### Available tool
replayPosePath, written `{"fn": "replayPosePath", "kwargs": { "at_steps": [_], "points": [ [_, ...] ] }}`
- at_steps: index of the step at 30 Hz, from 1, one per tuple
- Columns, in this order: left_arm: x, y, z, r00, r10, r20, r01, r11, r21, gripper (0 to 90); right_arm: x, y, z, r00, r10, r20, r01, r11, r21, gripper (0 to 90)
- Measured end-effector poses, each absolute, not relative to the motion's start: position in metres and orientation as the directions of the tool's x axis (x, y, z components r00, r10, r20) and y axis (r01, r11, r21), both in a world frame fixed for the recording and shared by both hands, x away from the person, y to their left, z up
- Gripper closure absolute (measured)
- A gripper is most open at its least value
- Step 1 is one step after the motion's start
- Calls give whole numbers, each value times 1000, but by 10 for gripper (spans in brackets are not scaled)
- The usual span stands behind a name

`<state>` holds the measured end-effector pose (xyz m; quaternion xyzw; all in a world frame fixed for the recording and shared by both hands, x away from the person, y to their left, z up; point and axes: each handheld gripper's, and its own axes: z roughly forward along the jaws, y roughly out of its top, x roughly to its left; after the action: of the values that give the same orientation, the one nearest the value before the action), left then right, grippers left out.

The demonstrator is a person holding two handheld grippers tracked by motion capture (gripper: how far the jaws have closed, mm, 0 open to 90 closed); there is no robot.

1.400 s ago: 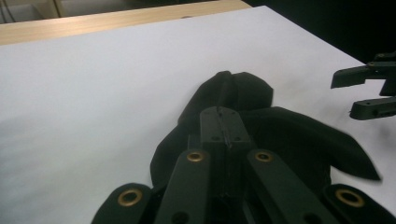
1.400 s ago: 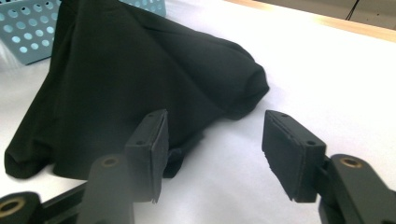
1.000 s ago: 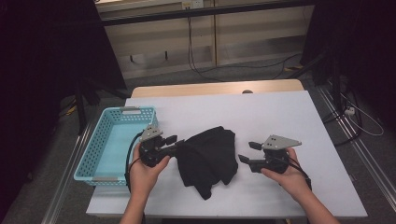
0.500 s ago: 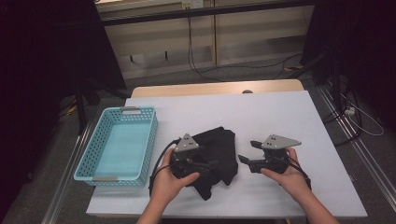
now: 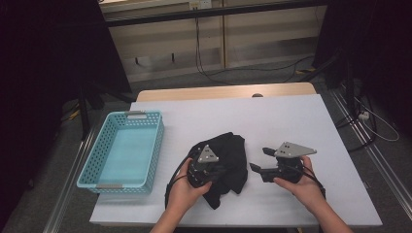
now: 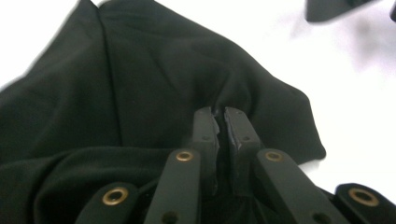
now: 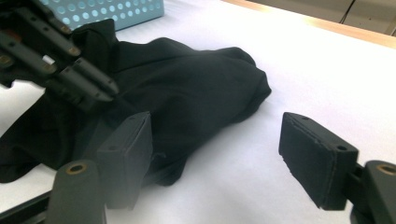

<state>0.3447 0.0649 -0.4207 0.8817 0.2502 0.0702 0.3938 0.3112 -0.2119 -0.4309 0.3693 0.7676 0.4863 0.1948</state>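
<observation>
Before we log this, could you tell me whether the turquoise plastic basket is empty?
Empty: the turquoise perforated plastic basket shows a bare floor.

Crumpled garment (image 5: 227, 160) on table (image 5: 291, 121), near centre toward front edge. Basket (image 5: 121, 150) at garment's 9 o'clock, well apart, on table's left part. Left gripper (image 5: 206, 171) on garment's near-left part. Right gripper (image 5: 260, 160) at garment's 3 o'clock, just beside, on bare table.

Left tool (image 6: 219, 122), right tool (image 7: 217, 158): black jaws, brass rivets, grey 3-cornered plates; forearms seemingly sleeveless.
</observation>
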Motion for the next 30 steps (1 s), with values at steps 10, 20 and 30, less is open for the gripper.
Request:
{"fn": "replayPosePath", "kwargs": {
  "at_steps": [10,20,30],
  "points": [
    [368,102,-393,782,607,-142,428,-357,830,847,308,-192,-430,-700,712,41,344,287,894,260],
    [377,104,-409,769,624,-141,433,-345,832,836,309,-156,-436,-762,648,-9,320,389,864,396],
    [371,101,-409,788,600,-140,414,-347,842,719,312,-140,-440,-795,605,-47,293,451,843,889]
  ]
}}
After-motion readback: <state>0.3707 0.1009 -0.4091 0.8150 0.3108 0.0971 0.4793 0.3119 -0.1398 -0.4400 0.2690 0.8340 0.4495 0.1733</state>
